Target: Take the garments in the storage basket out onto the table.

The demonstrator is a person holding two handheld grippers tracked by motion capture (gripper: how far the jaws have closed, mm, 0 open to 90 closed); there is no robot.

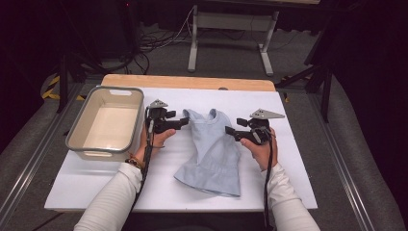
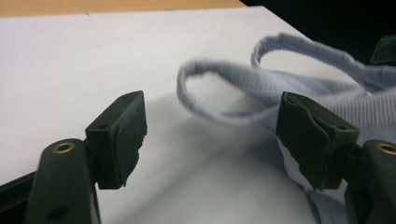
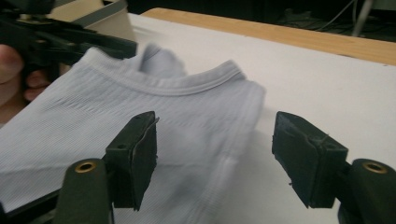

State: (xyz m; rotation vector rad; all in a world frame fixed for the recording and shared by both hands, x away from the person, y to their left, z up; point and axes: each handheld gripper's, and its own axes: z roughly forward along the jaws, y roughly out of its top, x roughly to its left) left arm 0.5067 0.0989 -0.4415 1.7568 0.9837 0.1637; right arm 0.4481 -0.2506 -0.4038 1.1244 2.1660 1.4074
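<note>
While spread wide: two grippers, left gripper [image 1: 185, 121], right gripper [image 1: 228, 130]; one top [image 1: 211, 154]; one tub [image 1: 107, 122].

Lt blue ribbed top [image 1: 211, 149]; black tongs [image 1: 185, 123]; beige bin [image 1: 107, 121].

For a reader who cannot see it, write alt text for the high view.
A pale blue sleeveless top lies on a white table, flanked by the left gripper and the right gripper, both hand-held. A beige plastic bin sits at the left.

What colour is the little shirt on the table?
The shirt is pale blue with fine ribbing, clearest in the right gripper view.
</note>
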